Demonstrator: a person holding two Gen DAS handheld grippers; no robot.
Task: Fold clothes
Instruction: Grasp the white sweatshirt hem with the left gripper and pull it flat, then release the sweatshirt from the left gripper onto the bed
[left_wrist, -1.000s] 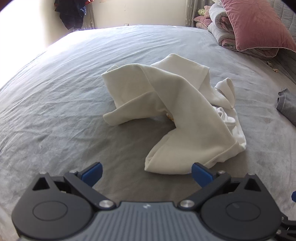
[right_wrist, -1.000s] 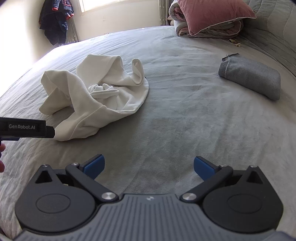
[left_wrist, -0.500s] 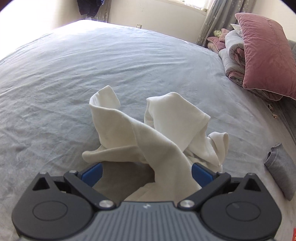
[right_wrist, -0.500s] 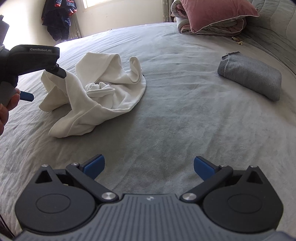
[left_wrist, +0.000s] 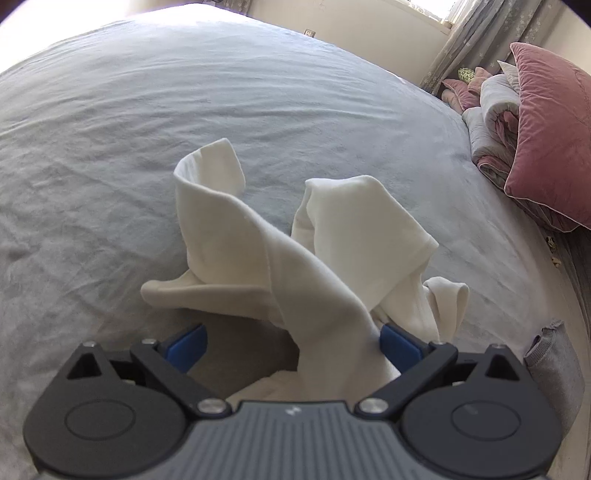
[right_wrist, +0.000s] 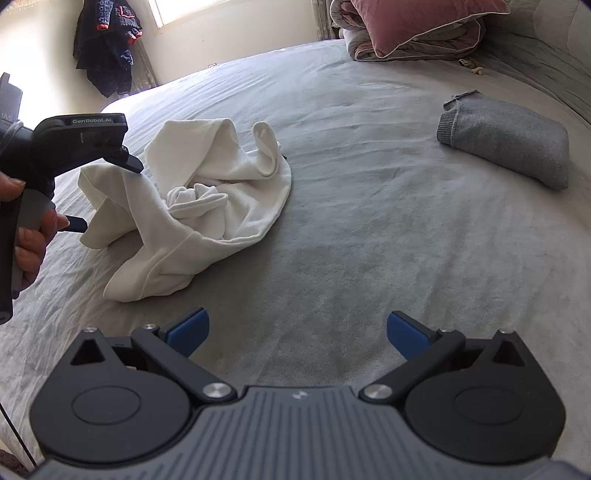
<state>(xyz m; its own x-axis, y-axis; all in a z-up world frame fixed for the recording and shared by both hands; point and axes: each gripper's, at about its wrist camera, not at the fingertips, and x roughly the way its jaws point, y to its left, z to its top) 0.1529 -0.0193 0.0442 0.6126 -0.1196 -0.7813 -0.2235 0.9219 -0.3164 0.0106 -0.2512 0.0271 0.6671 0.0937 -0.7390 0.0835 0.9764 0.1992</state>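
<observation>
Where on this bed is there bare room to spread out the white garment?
Widest bare patch: the grey bedspread between the crumpled white garment and the folded grey knit, down to the right gripper. Beyond the garment is also bare. Crowded near the pink pillow and bedding pile.

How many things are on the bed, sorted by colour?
White: 1, crumpled white garment
Grey: 1, folded grey garment
Pink: 1, pink pillow on rolled bedding
Total: 3, all on the grey bed.
</observation>
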